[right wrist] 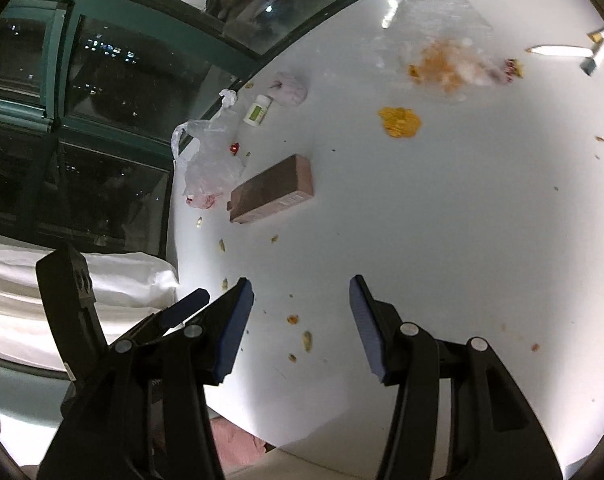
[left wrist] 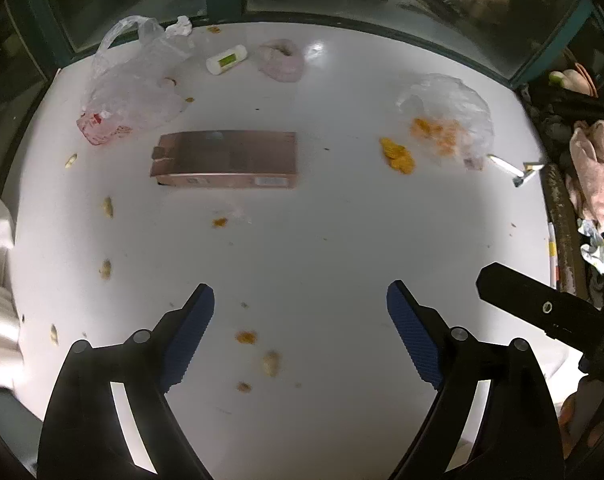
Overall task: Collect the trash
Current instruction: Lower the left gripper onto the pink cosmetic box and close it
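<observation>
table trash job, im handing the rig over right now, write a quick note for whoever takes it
Left gripper: open, empty, over crumbs near the front of the white table.
Right gripper: open, empty, beside it.
On the table: brown box mid-table; clear bag behind it to the left, with a small white bottle and pinkish wad further back; stained plastic wrap and orange food lump on the right; razor at the right edge.
Done: nothing visibly collected.
Left: all of it, plus scattered crumbs.
</observation>
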`<action>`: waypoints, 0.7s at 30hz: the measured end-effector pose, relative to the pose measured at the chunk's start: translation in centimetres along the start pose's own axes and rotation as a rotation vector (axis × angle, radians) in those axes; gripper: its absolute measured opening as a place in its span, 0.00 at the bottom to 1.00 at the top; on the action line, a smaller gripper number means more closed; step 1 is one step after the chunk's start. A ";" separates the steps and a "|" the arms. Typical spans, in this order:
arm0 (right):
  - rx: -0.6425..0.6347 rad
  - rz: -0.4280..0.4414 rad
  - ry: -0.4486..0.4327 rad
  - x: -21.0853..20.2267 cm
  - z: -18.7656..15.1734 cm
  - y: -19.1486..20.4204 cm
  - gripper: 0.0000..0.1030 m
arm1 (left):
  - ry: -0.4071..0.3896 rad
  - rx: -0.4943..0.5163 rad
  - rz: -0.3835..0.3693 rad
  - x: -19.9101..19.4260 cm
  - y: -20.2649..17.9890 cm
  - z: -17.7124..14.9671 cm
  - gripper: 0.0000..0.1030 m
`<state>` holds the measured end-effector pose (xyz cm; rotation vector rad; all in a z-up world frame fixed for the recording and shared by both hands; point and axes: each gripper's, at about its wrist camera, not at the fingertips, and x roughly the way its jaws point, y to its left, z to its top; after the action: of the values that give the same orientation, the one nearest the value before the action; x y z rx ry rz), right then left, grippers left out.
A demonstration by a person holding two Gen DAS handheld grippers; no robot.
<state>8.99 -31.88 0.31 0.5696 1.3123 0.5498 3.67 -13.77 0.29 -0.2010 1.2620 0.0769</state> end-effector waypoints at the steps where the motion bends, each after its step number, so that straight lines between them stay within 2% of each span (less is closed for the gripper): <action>1: 0.011 0.000 0.001 0.5 0.1 0.4 0.48 | 0.007 -0.009 -0.001 0.3 0.9 0.5 0.83; 5: 0.030 -0.011 0.003 2.4 0.7 1.5 0.48 | 0.025 -0.055 -0.018 1.1 4.1 2.2 0.83; 11: 0.089 -0.053 0.029 6.2 1.7 2.0 0.48 | 0.061 -0.059 -0.016 3.5 8.2 4.3 0.83; 13: 0.096 -0.067 0.041 7.6 2.3 2.2 0.57 | 0.062 -0.070 -0.019 4.5 9.7 5.2 0.83; 14: 0.093 -0.075 0.043 8.2 2.7 2.3 0.65 | 0.064 -0.074 -0.020 4.8 10.1 5.6 0.83; 19: 0.094 -0.106 0.068 10.9 4.2 2.3 0.66 | 0.120 -0.098 -0.062 7.7 12.5 7.6 0.83; 21: 0.101 -0.125 0.078 12.1 4.9 2.0 0.71 | 0.141 -0.105 -0.080 9.0 13.2 8.3 0.83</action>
<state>15.78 -22.74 -6.34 0.5492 1.4454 0.4081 11.98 0.26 -7.28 -0.3520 1.3901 0.0607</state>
